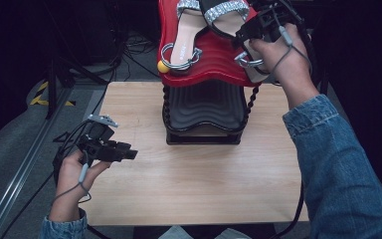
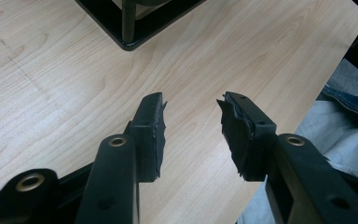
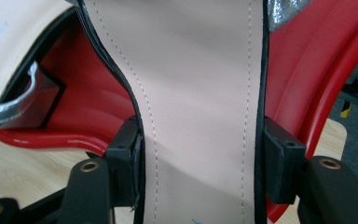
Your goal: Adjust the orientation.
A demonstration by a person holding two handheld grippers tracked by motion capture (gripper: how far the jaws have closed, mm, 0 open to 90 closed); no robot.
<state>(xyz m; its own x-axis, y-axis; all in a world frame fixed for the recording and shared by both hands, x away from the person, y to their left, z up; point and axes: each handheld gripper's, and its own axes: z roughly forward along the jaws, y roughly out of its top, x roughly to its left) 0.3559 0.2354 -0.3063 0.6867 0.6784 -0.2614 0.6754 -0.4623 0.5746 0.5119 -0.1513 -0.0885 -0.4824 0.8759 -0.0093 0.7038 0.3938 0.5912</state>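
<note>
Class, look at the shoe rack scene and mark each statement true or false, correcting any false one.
1. The right tool grips a sandal across its sole. True.
2. The left tool holds a sandal. False: it is open, holding nothing, above the table.
3. The top shelf of the rack is blue. False: it is red.
4. A second sandal lies on the red shelf. True.
5. The lower shelf is black. True.
</note>
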